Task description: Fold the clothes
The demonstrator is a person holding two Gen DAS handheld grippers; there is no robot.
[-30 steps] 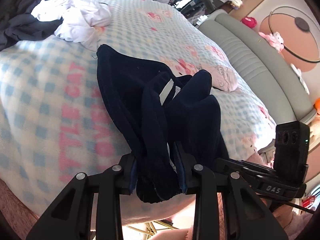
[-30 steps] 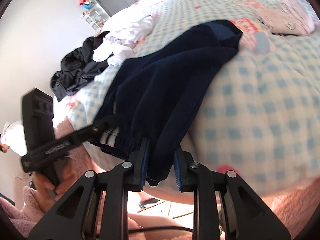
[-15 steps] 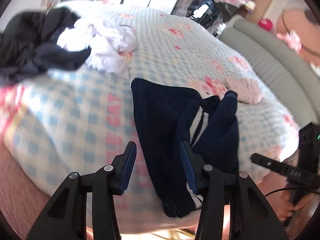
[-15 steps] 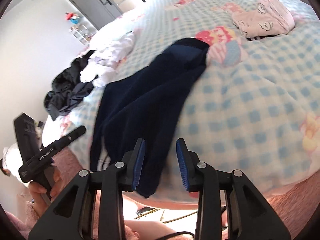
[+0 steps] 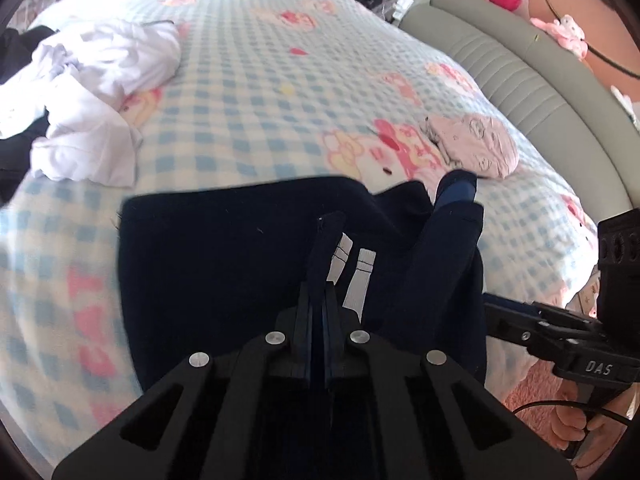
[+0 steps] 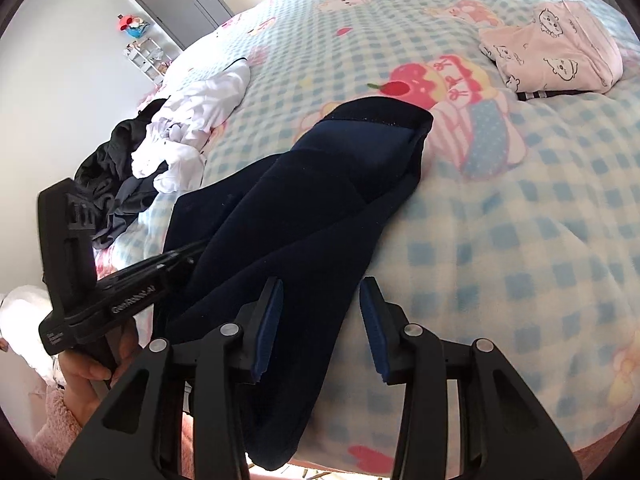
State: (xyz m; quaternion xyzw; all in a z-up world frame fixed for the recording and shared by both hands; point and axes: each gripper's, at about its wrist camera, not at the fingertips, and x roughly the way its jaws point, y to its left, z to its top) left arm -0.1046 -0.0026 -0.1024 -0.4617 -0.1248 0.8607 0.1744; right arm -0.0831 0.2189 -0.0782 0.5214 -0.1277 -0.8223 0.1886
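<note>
A navy garment with white stripes [image 5: 224,264] lies half folded on the blue-checked bedspread [image 5: 280,92], its lower end hanging over the bed's front edge. My left gripper [image 5: 318,312] is shut on a thin fold of the navy garment near the white stripes. My right gripper [image 6: 320,324] is open, its blue pads [image 6: 267,328] on either side of the hanging edge of the navy garment [image 6: 304,216], not closed on it. The left gripper's body also shows in the right wrist view [image 6: 80,264].
A folded pink printed garment [image 6: 556,52] lies at the right of the bed. A white pile [image 5: 88,92] and a black pile [image 6: 108,184] lie at the far left. A grey padded headboard [image 5: 520,80] runs along the right.
Both grippers let go of the hanging end of the navy garment about half a second ago. The left has since moved in and shut on a fold; the right stays open.
</note>
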